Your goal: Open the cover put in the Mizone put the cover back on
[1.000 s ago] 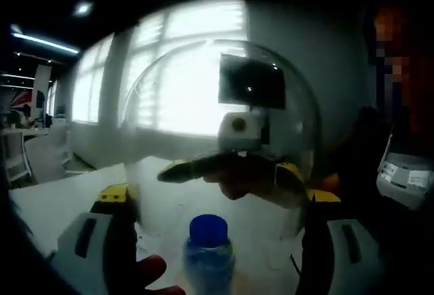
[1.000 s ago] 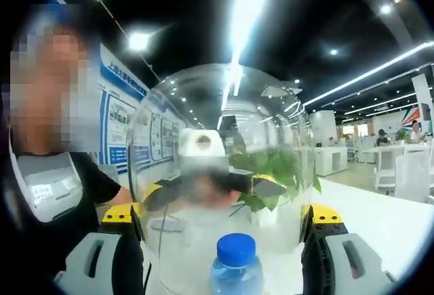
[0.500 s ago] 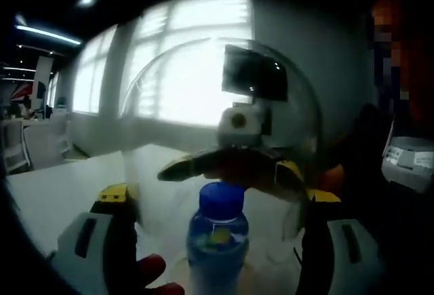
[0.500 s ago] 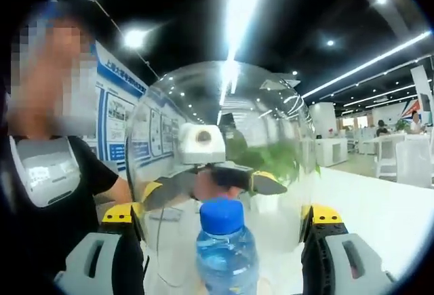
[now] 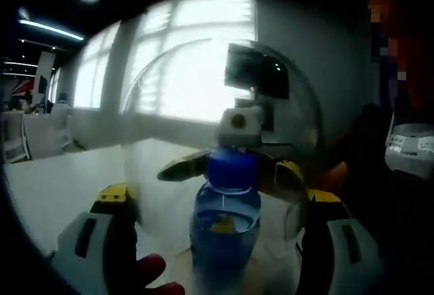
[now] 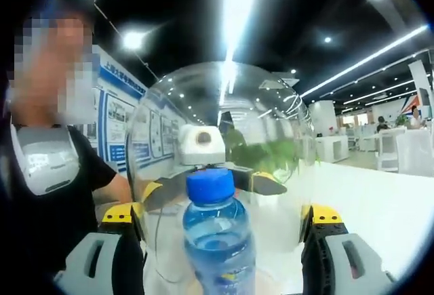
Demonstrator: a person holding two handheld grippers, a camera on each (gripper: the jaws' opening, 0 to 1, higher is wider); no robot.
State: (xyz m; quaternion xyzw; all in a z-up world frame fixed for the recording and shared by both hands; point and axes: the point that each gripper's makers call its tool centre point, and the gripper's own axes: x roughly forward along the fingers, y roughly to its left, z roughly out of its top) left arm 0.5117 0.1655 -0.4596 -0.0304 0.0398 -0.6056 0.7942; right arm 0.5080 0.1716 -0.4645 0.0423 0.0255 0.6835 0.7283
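Observation:
A clear dome cover [image 5: 176, 105] sits between the jaws of my left gripper [image 5: 220, 197], which is shut on its sides. From the opposite side my right gripper [image 6: 220, 215] is shut on the same cover [image 6: 271, 125]. The Mizone bottle [image 5: 227, 230], with blue cap and blue liquid, stands upright inside the cover, its cap about halfway up the dome. In the right gripper view the bottle [image 6: 217, 241] is close and central. Through the clear wall each view shows the other gripper: the right gripper [image 5: 234, 167] and the left gripper [image 6: 210, 176].
A white table [image 5: 54, 186] lies under the cover and runs off to the side [image 6: 380, 207]. A person in a dark shirt [image 6: 47, 180] stands close by. A green plant [image 6: 271, 156] shows behind the dome. A small red thing [image 5: 152, 268] lies by my left jaw.
The bottle now reaches much higher between the jaws in both views. The cover, held by both grippers, has come down over it.

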